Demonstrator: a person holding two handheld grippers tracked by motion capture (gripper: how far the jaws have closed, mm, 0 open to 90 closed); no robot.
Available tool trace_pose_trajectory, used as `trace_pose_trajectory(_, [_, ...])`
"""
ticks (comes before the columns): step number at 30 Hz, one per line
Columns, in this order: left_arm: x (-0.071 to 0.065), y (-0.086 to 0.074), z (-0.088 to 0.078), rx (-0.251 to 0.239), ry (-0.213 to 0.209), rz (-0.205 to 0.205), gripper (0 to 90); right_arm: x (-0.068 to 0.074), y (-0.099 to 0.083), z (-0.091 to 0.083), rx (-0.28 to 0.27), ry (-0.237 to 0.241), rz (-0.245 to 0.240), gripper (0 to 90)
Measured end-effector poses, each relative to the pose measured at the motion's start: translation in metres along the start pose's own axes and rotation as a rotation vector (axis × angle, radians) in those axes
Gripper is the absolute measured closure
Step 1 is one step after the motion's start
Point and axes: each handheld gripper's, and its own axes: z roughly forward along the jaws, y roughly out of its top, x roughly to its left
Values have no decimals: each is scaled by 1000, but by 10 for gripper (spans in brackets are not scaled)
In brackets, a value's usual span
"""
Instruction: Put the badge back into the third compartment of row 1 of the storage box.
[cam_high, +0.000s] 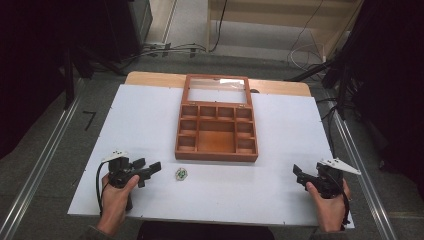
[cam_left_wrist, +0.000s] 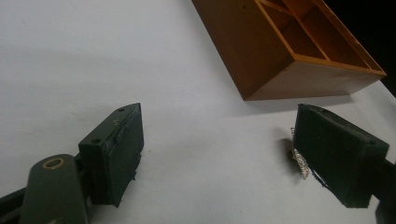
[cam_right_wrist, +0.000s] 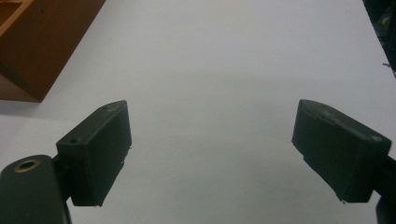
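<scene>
Warm smooth wood of the compartment box (cam_high: 216, 132), matt white board (cam_high: 140, 125), glittery crinkled foil piece (cam_high: 181, 173).

High view: I look forward and down from above the person's edge of the white rectangular table sheet (cam_high: 150, 115), far enough to take in the whole open brown wooden compartment box (cam_high: 216, 132).

Left gripper view: my camera sits low, just above the sheet (cam_left_wrist: 93, 60), looking along its own jaws toward the box's near left corner (cam_left_wrist: 261, 51), close by.

Right gripper view: equally low, facing across bare sheet (cam_right_wrist: 233, 60); the box's corner (cam_right_wrist: 42, 42) sits at upper left.

Shared by all three: box and sheet.
</scene>
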Motion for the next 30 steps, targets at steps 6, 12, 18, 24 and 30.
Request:
trace_pose_trajectory(6, [-2, -1, 2, 5, -12, 3, 182, 1, 0, 0, 2, 3, 0, 106])
trace_pose_trajectory(12, [-8, -2, 6, 20, -31, 19, 202, 1, 0, 0, 1, 3, 0, 106])
trace_pose_trajectory(18, [-16, -3, 11, 36, -64, 36, 249, 1, 0, -1, 1, 7, 2, 108])
trace_pose_trajectory(24, [-21, -4, 15, 54, -106, 34, 345, 1, 0, -1, 1, 5, 3, 111])
trace_pose_trajectory(30, [-25, -4, 19, 74, -148, 33, 463, 2, 0, -1, 2, 6, 2, 113])
